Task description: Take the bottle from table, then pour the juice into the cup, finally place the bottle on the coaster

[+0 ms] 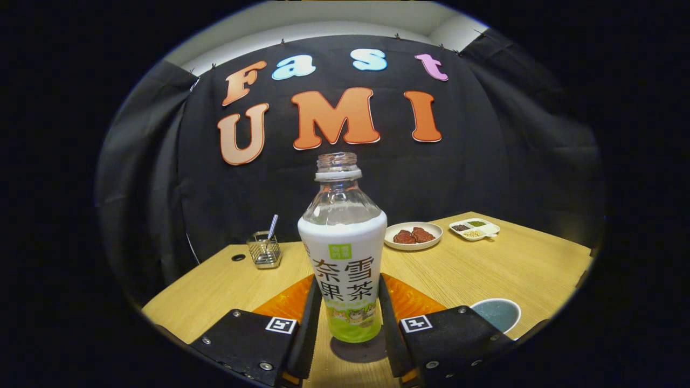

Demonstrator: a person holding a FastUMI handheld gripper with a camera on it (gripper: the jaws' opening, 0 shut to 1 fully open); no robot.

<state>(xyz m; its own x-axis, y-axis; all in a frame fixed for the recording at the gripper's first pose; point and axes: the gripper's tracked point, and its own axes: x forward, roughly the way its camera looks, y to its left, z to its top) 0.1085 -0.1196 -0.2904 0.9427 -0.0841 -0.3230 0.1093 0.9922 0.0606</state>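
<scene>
gripper (353,318) part open, fingers flank bottle (343,258), contact unclear
cap off, Chinese print; cup (497,313) just right

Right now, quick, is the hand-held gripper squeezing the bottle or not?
Hand-held gripper: a finger close against each side of the upright, uncapped bottle; cannot tell if they press it.

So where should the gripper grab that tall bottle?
Around the labelled body of the bottle, low down, coming straight in from the front. It stands upright with straight round sides there, and the gripper already has a finger on each side. The neck above is narrow, and the mouth is open, so keep it upright.
</scene>
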